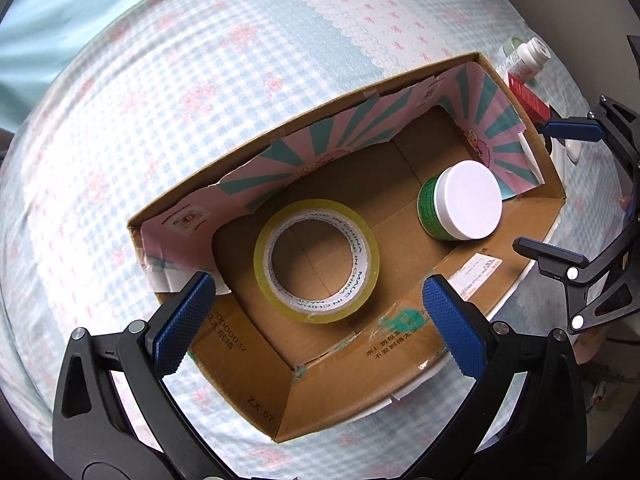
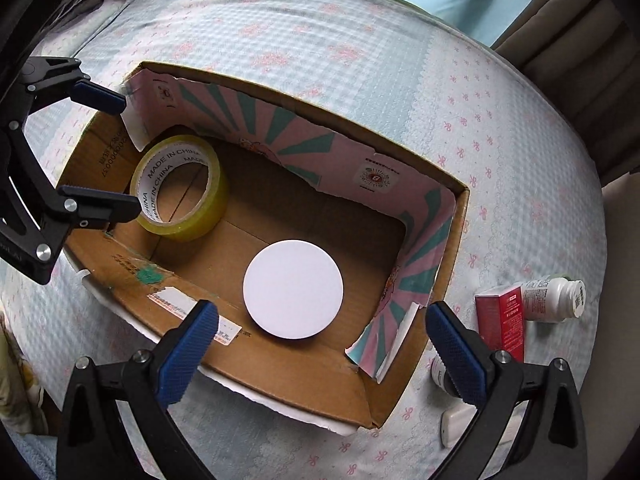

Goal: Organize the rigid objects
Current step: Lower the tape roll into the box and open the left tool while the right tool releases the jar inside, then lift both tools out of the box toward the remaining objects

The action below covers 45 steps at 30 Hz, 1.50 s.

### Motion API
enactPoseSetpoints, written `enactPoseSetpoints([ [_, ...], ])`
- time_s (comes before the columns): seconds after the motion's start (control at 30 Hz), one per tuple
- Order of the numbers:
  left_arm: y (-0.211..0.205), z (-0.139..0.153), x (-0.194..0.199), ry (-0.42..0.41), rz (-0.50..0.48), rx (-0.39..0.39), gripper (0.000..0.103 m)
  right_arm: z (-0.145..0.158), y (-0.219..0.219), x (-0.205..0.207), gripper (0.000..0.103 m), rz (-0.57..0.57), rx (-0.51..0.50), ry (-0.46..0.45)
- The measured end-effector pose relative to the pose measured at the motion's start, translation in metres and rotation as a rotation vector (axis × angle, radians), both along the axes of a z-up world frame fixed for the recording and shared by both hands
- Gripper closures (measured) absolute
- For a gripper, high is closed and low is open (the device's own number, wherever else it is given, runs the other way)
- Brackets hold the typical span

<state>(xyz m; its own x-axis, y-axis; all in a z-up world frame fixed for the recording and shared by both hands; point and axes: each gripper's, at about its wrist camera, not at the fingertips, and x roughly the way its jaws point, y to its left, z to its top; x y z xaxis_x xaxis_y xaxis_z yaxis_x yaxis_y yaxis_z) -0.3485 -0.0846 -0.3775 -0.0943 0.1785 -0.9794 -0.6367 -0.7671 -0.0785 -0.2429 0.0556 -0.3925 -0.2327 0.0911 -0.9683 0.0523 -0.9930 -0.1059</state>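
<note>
An open cardboard box [image 1: 400, 344] [image 2: 288, 368] lies on a bed. Inside it are a yellow tape roll [image 1: 317, 268] [image 2: 180, 188] and a green jar with a white lid [image 1: 466, 206] [image 2: 293, 294]. My left gripper [image 1: 316, 320] is open and empty, hovering above the tape roll end of the box; it also shows in the right wrist view [image 2: 116, 152]. My right gripper [image 2: 322, 344] is open and empty above the jar end; it also shows in the left wrist view [image 1: 556, 188]. Outside the box lie a red carton [image 2: 502, 320] [image 1: 528, 96] and a white bottle [image 2: 554, 300] [image 1: 528, 58].
The bed has a light blue checked quilt [image 1: 160, 120] [image 2: 320, 40] with pink bows. A small white flat object [image 2: 454, 422] and a small dark-capped item [image 2: 440, 374] lie beside the box near my right fingers. Curtains [image 2: 568, 28] hang behind the bed.
</note>
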Motion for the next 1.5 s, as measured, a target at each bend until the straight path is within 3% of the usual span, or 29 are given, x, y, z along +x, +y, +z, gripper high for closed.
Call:
enactPoseSetpoints([
  [0.17, -0.019, 0.016, -0.017, 0.049, 0.01, -0.003, 0.0, 0.014, -0.002, 0.003, 0.0, -0.019, 0.005, 0.009],
  [0.4, -0.037, 0.057, -0.001, 0.088, 0.06, 0.029, 0.0, 0.046, -0.012, 0.008, 0.0, -0.029, -0.011, 0.005],
  [0.83, -0.071, 0.151, 0.052, 0.196, 0.214, 0.133, 0.0, 0.133, -0.027, 0.043, 0.0, -0.134, 0.005, 0.157],
  [1.13, -0.059, 0.213, 0.1, 0.298, 0.262, 0.2, 0.0, 0.208, -0.017, 0.101, 0.0, -0.252, 0.044, 0.314],
  [1.5, 0.002, 0.222, 0.155, 0.313, 0.303, 0.254, 0.0, 0.239, 0.043, 0.16, 0.0, -0.348, 0.005, 0.405],
])
